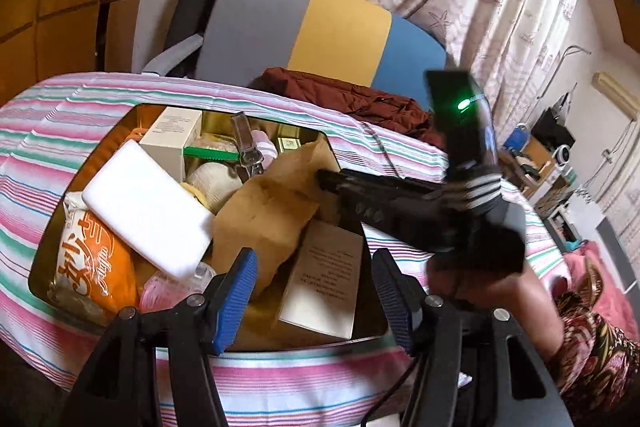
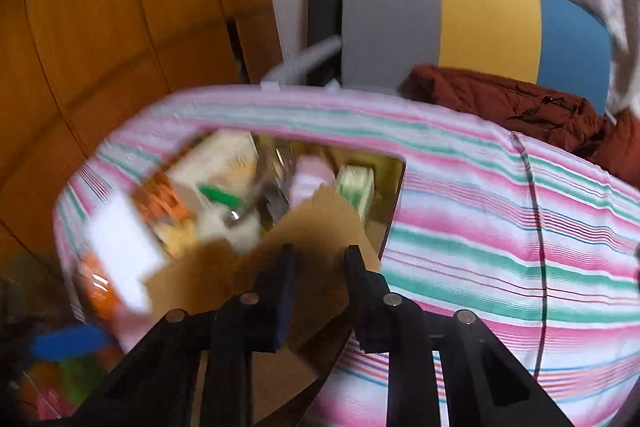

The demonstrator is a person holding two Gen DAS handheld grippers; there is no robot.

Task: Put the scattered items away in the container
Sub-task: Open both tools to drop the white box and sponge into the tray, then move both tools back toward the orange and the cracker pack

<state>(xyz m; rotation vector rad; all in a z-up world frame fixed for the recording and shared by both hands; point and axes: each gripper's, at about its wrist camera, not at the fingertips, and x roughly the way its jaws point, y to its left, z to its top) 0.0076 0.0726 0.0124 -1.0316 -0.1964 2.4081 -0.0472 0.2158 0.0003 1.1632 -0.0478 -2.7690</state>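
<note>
The gold-walled rectangular container point(image 1: 52, 227) sits on a bench covered with a pink, green and white striped cloth point(image 1: 280, 383), and it is crowded. Inside lie a flat white rectangular block point(image 1: 148, 211), an orange-and-white snack packet point(image 1: 96, 267) under its near-left end, a crumpled brown paper bag point(image 1: 264, 215) across the middle, a cream box with printed text point(image 1: 324, 279) at the near-right corner, and a second cream carton point(image 1: 172, 137) at the far side with a green-handled item point(image 1: 208, 153) beside it.

The left gripper point(image 1: 316, 299) hovers above the near edge of the container, its blue-padded jaws released, with nothing between them.

The right gripper point(image 2: 320, 279) reaches in over the brown paper bag from the right; in the left wrist view its black body crosses above the bag. Its jaws stand narrowly apart, and the blur does not show whether they pinch the paper.

Beyond the bench stand a grey, yellow and blue chair back point(image 1: 320, 27) and a rust-red garment point(image 1: 352, 99).
</note>
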